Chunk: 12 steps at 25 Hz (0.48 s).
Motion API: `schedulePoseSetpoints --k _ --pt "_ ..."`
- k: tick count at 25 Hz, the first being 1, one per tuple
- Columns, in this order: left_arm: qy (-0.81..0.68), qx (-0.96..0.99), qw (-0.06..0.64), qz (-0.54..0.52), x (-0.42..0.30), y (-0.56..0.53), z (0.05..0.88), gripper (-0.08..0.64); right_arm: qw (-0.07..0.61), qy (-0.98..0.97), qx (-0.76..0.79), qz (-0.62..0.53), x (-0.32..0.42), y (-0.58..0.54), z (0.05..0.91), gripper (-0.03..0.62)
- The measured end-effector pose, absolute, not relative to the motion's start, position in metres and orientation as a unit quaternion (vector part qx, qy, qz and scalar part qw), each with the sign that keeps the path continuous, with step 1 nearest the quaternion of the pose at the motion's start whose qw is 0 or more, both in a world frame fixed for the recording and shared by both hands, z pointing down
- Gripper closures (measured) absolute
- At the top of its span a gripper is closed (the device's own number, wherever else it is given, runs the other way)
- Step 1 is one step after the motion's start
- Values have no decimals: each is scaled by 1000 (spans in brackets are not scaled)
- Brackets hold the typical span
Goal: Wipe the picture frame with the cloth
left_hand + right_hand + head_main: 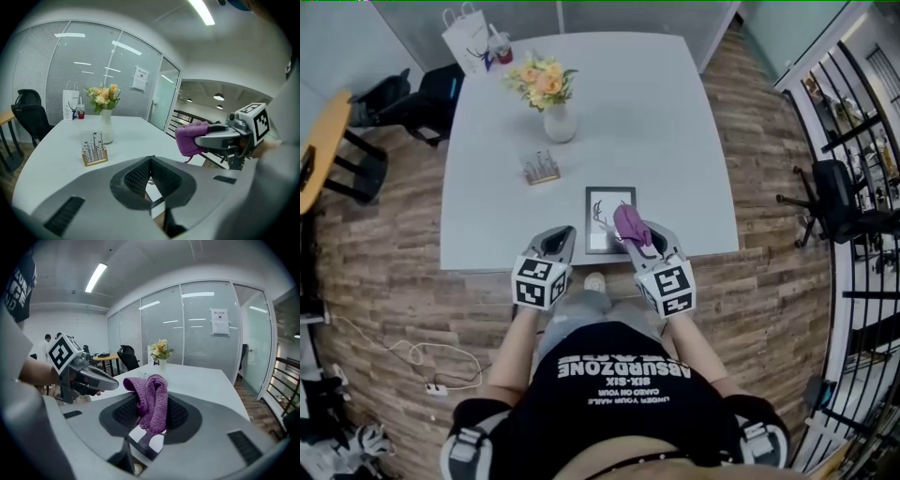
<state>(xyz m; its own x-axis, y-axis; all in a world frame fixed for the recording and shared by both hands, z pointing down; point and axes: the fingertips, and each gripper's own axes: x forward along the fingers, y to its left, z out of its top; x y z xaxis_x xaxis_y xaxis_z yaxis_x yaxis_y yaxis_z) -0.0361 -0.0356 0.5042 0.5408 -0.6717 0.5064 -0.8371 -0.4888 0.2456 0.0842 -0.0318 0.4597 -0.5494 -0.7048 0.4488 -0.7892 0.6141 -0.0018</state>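
The picture frame (602, 220), black-edged with a white print, lies flat near the front edge of the white table (675, 141). My right gripper (639, 240) hovers over the frame's right side, shut on a purple cloth (630, 223). In the right gripper view the cloth (152, 399) bunches up between the jaws of the right gripper (151, 412). Just left of the frame, my left gripper (561, 242) is over the table's front edge. In the left gripper view the left gripper (151, 163) has its jaws together with nothing between them, and the cloth (189, 138) shows to its right.
A white vase of flowers (555, 103) and a small wooden card holder (541, 169) stand further back on the table. A white paper bag (469, 42) sits at the far left corner. Black chairs (417, 103) stand to the left, and a railing (853, 141) to the right.
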Motion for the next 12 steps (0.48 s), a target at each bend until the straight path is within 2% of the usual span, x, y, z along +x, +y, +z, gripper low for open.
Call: schedulePoseSetpoints --k 12 --pt "-402 846 275 215 -28 -82 562 545 297 -870 392 43 63 -121 515 457"
